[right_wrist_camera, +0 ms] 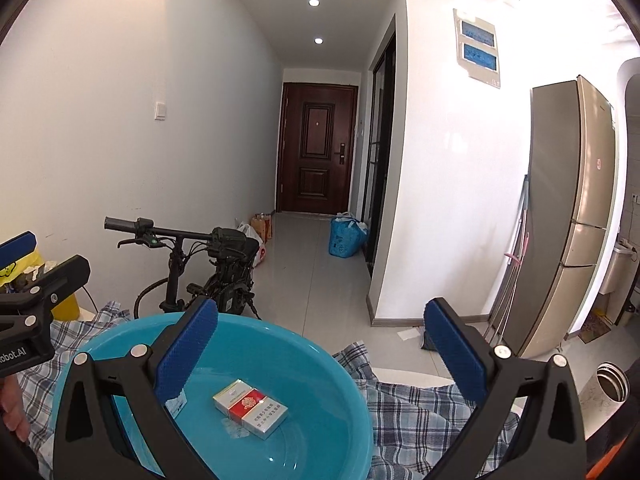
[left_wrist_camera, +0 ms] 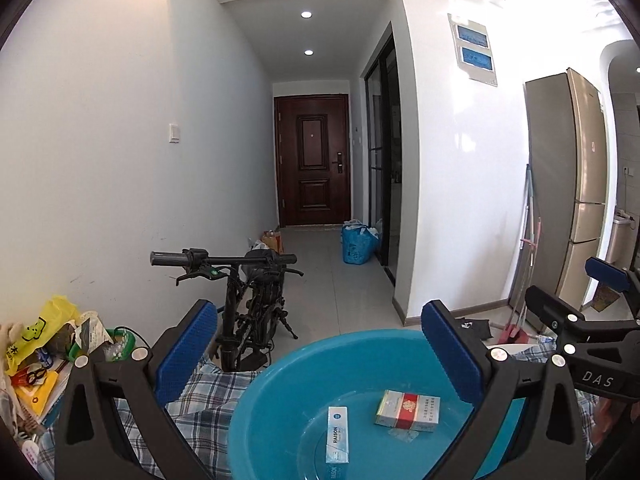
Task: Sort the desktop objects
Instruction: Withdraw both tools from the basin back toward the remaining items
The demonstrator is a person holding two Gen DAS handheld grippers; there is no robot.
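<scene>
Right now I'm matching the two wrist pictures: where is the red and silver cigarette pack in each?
Left wrist: the cigarette pack lies in the blue basin, right of centre, low.
Right wrist: the pack lies in the basin, near the middle, low.
Shared landmark: the brown door down the hallway.

One blue basin [left_wrist_camera: 280, 392] holds two cigarette packs [left_wrist_camera: 407, 410] (one slim [left_wrist_camera: 337, 434]); one bicycle [left_wrist_camera: 248, 300] stands behind.

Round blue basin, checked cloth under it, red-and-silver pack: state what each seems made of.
Round blue basin: likely moulded plastic, smooth and glossy, with light glinting inside it.
Checked cloth: woven fabric, matte, lying in soft folds.
Red-and-silver pack: probably printed card, shiny, perhaps film-wrapped; sharp box edges.
</scene>
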